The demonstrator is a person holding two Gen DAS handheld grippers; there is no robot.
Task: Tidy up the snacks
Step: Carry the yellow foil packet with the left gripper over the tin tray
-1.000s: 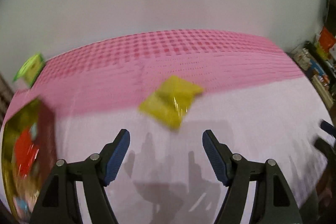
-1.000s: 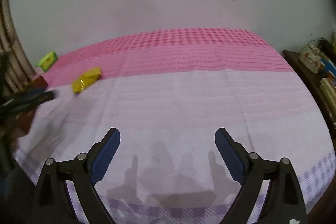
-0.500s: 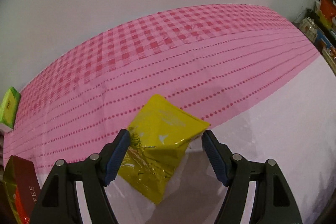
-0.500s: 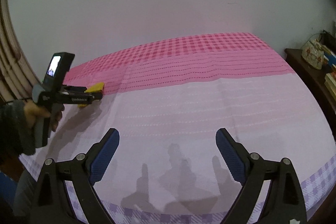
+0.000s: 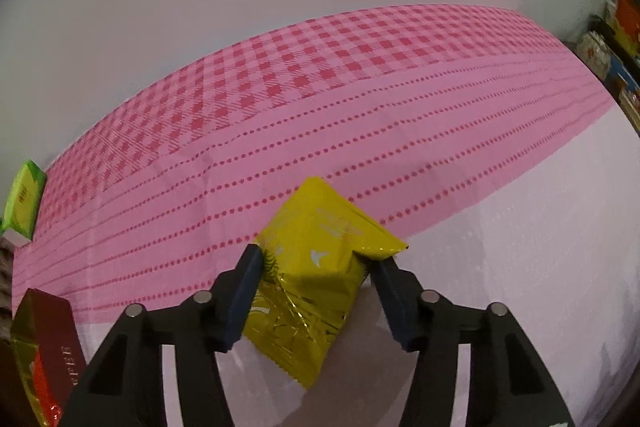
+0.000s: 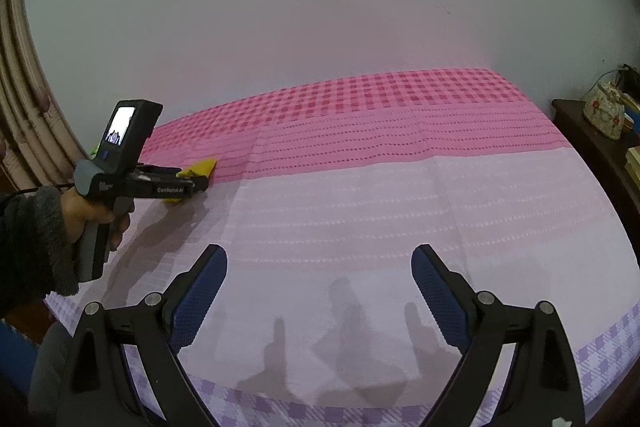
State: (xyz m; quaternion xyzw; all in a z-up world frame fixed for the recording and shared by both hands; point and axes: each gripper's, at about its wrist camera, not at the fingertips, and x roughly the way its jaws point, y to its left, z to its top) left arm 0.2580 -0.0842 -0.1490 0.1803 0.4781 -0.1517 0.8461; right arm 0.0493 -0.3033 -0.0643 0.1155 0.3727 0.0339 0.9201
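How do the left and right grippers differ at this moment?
The left gripper has the yellow snack packet between its closing jaws, both pads touching it; the right gripper has nothing between its jaws. The left's jaws are narrowed; the right's stand wide over the bare bedspread. Both have blue pads on black fingers.

**Yellow foil on pink checks**

The snack packet [image 5: 320,267] is glossy yellow with gold foil creases. The bedsheet [image 5: 360,99] runs from pink-and-red gingham, through pink with red dotted lines, to pale lilac. A lime-green box [image 5: 25,201] sits far left, near a maroon-and-gold coffee pack [image 5: 48,347]. Gripper pads [image 6: 198,299] are navy blue.
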